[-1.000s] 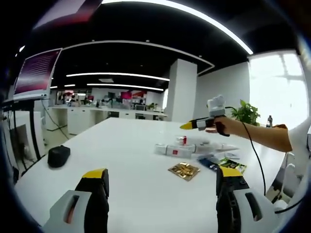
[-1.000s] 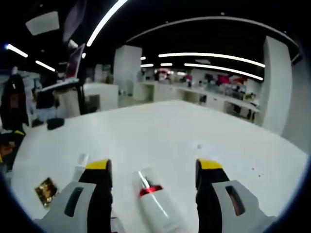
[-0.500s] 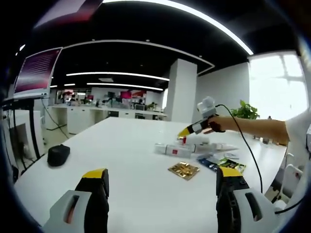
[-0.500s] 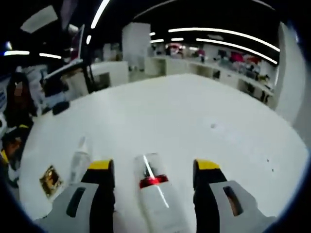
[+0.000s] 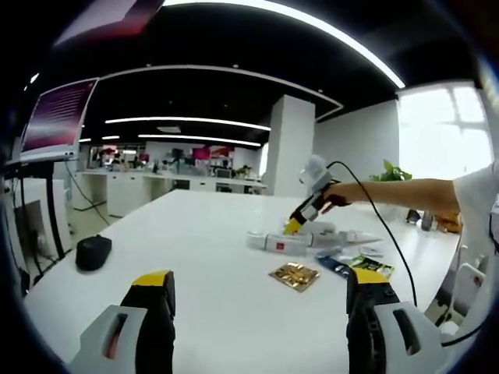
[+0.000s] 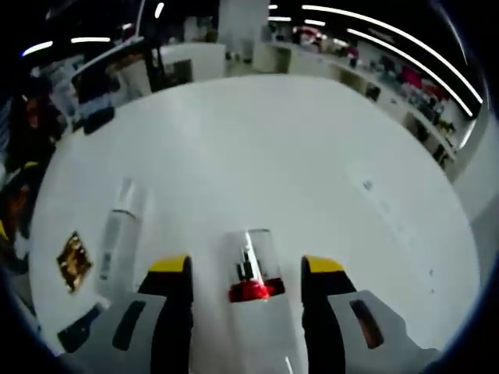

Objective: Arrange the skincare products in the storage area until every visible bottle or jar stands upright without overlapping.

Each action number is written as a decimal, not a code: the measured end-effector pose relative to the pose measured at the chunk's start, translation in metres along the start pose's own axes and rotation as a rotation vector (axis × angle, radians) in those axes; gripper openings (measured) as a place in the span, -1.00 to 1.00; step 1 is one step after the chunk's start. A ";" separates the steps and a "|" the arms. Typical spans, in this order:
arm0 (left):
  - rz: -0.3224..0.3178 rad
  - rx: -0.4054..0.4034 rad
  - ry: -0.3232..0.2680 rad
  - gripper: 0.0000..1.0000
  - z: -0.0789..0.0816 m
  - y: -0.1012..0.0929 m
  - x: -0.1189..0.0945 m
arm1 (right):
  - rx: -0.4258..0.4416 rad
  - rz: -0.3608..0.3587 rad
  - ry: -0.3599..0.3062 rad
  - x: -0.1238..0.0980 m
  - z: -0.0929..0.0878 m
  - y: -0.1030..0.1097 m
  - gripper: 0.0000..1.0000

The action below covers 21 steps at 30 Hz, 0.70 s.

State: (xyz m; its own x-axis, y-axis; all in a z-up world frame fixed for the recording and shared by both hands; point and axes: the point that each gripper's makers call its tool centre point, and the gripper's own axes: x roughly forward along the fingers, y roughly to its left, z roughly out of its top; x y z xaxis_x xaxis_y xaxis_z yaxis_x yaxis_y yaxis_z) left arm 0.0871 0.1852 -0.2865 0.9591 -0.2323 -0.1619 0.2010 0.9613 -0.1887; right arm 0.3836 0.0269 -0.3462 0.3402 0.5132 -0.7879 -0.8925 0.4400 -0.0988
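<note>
Skincare products lie in a loose cluster on the white surface [image 5: 226, 257], none upright. In the right gripper view, a white bottle with a red band and clear cap [image 6: 255, 288] lies flat, pointing away from the camera, directly between the two jaws of the right gripper [image 6: 246, 269]. Jaws apart, yellow-tipped, one on each side of the bottle; contact with it cannot be told. To the left of that bottle, a slimmer white tube [image 6: 117, 234] lies on its side, near but apart. Farther left, a gold foil sachet [image 6: 72, 259] flat on the surface, and a dark packet at the lower left edge, partly hidden.

In the left gripper view, the same cluster sits at middle distance: a white box with a red mark [image 5: 279, 244] lying flat, more white items behind it too small to sort out, the gold sachet [image 5: 293, 275] in front, and green and blue packets [image 5: 360, 265] to the right. The right gripper [image 5: 293, 226] comes down onto the cluster from the right, tilted nose-down, held by a person's bare arm [image 5: 398, 193] with a black cable trailing.

Left gripper [image 5: 261, 284] is low in its own view, jaws wide apart, nothing between them, well short of the products. A black object [image 5: 93, 252] rests on the surface at far left, well apart from the cluster. Open office beyond.
</note>
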 end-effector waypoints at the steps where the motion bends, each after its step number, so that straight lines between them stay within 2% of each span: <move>1: -0.002 0.000 0.001 0.87 0.000 -0.001 0.000 | -0.005 0.003 0.007 0.001 0.000 0.000 0.10; 5: -0.016 0.011 0.009 0.86 -0.001 -0.004 0.000 | -0.025 0.003 0.050 0.004 -0.002 -0.002 0.07; 11: -0.008 0.012 0.030 0.85 -0.007 -0.001 -0.001 | -0.013 0.004 0.093 0.008 -0.008 -0.002 -0.13; 12: -0.008 0.009 0.025 0.85 -0.006 0.000 -0.002 | 0.013 0.013 0.076 0.008 -0.006 -0.001 -0.14; 18: -0.001 0.009 0.019 0.85 -0.006 0.002 -0.005 | 0.052 -0.016 0.079 0.008 -0.008 -0.002 -0.31; 21: 0.003 0.006 0.021 0.85 -0.008 0.003 -0.007 | 0.027 -0.025 0.086 0.006 -0.008 -0.002 -0.35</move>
State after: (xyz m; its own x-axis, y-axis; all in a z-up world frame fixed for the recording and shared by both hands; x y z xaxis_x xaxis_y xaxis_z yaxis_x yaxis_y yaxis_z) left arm 0.0795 0.1888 -0.2933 0.9554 -0.2320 -0.1827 0.1990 0.9629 -0.1822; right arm 0.3848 0.0235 -0.3554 0.3343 0.4370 -0.8350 -0.8754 0.4723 -0.1033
